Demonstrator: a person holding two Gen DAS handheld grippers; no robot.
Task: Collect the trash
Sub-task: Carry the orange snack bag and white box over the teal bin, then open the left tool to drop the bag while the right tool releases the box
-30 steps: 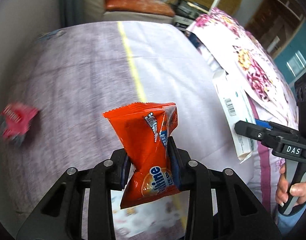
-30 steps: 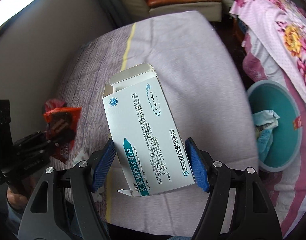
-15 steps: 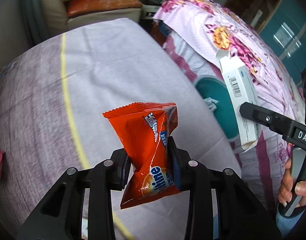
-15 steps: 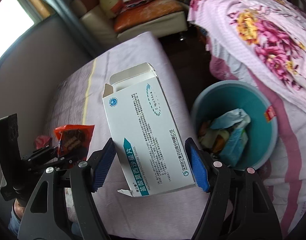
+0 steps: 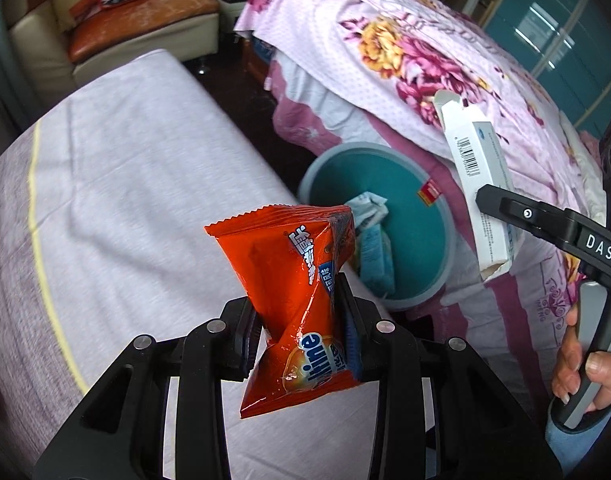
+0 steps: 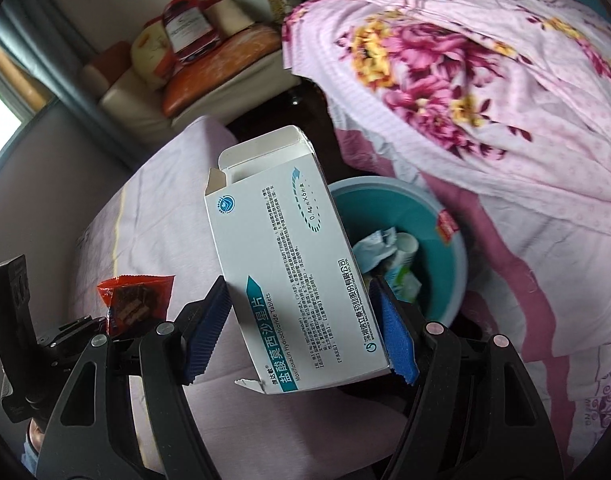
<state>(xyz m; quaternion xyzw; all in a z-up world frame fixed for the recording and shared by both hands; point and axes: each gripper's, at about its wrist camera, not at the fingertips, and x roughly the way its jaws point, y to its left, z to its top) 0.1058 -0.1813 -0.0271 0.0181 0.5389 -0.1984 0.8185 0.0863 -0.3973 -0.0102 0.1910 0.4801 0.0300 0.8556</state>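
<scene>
Bedroom, lilac bedspread [image 5: 137, 168]. My left gripper [image 5: 301, 340] pinches crumpled orange snack wrapper [image 5: 293, 292]; right gripper [image 6: 305, 332] clamps white cardboard medicine box [image 6: 289, 256]. Round teal plastic bin [image 6: 449, 252] lies just beyond, right gripper nearer.

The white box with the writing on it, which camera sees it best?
The right wrist view. There the white box faces the camera between the right gripper's blue pads, so its printed front and open top flap show clearly. The left wrist view shows the same box only edge-on at the right, with its barcode side and torn bottom end.
</scene>
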